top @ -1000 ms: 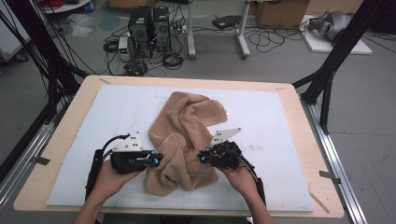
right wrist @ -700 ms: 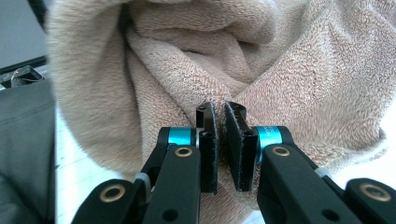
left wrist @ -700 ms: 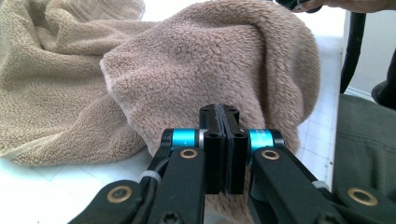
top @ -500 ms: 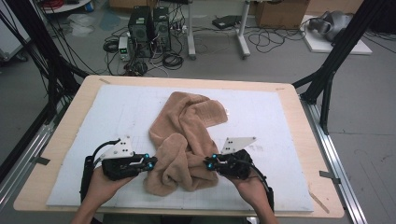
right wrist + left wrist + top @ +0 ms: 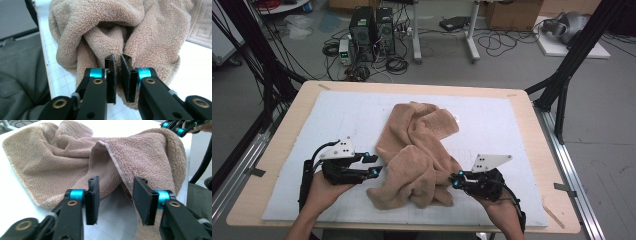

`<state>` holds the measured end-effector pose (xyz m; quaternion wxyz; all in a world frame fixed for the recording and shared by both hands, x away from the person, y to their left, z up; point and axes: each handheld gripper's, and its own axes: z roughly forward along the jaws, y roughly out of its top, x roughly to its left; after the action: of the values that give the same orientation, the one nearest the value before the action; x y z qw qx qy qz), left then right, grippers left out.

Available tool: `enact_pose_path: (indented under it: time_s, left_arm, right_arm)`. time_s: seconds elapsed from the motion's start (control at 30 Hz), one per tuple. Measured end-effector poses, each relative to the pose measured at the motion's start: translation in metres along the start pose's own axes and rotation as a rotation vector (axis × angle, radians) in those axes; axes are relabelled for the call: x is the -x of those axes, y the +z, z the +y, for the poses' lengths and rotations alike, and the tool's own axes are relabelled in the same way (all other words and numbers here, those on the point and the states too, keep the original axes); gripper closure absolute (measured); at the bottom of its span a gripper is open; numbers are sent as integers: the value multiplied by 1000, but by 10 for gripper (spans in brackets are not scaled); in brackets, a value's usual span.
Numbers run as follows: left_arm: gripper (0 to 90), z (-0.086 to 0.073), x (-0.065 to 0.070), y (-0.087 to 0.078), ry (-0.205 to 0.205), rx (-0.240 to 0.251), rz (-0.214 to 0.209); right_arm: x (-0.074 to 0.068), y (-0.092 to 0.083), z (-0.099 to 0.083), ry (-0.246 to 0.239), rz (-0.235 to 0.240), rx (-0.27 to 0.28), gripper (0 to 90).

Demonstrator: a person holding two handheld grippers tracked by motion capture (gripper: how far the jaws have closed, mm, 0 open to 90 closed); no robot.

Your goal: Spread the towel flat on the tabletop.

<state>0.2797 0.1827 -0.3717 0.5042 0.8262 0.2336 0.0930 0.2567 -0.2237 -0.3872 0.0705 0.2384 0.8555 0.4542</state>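
A tan terry towel (image 5: 422,150) lies crumpled on the white mat, one end toward the far side and its bunched end near me. My left gripper (image 5: 374,165) sits at the towel's left edge. Its jaws have just been opening and stand apart (image 5: 116,195), with the towel's hem (image 5: 117,167) hanging by the right-hand pad and nothing pressed. My right gripper (image 5: 454,180) is at the bunch's right side. Its jaws (image 5: 118,65) have just been opening to a narrow slit, with the rolled folds (image 5: 100,20) just past the tips and no cloth between the pads.
The white gridded mat (image 5: 512,130) covers most of the wooden table (image 5: 272,165), whose near edge is close behind my hands. Black frame legs (image 5: 562,90) stand at the table's right. Computers and cables (image 5: 372,30) lie on the floor beyond the far edge.
The left jaws, shut on the towel's edge before, have opened and let it go. The right gripper has moved right and nearer to me, and the bunch's right lobe now lies farther right.
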Motion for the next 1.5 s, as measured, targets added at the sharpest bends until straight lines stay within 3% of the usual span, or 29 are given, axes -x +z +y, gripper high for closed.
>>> enact_pose_path:
  time_s: [0.1,0.13,0.33,0.43,0.57,0.67,0.7,0.73,0.83,0.87,1.1,1.23,1.4,1.47,1.5]
  left_arm:
    - [492,3,-2,3,-9,3,-11]
    - [451,4,-2,4,-4,1,-13]
    - [358,8,4,17,6,-10,-43]
    - [302,9,9,25,18,-18,-54]
    - [295,10,12,35,36,-36,-74]
    - [346,9,11,42,37,-65,-101]
    - [410,9,11,44,40,-77,-110]
    - [410,9,11,47,40,-87,-117]
    - [522,7,11,54,55,-113,-145]
    - [640,7,11,56,58,-122,-155]
    - [817,3,14,58,87,-137,-172]
    - [844,0,18,49,86,-107,-181]
    - [839,-2,28,31,101,-73,-201]
    - [806,0,32,23,108,-49,-193]
    - [741,1,33,20,107,-38,-189]
  right_arm:
    - [2,-3,3,34,29,44,645]
    - [2,-3,8,43,42,70,567]
    - [-4,8,23,26,79,95,468]
    - [-9,19,29,2,103,69,428]
    - [-13,32,35,-3,123,55,393]
    - [-16,40,39,-20,126,37,427]
    - [-16,46,41,-39,119,24,506]
    - [-16,46,41,-39,119,24,506]
    - [-16,53,40,-67,97,-10,657]
    - [-14,55,40,-67,103,-16,704]
    - [-13,62,36,-64,122,-16,776]
    - [-19,58,34,-81,130,-4,786]
    - [-35,48,36,-126,176,11,796]
    - [-42,42,36,-138,188,26,797]
    - [-46,39,36,-146,193,27,797]
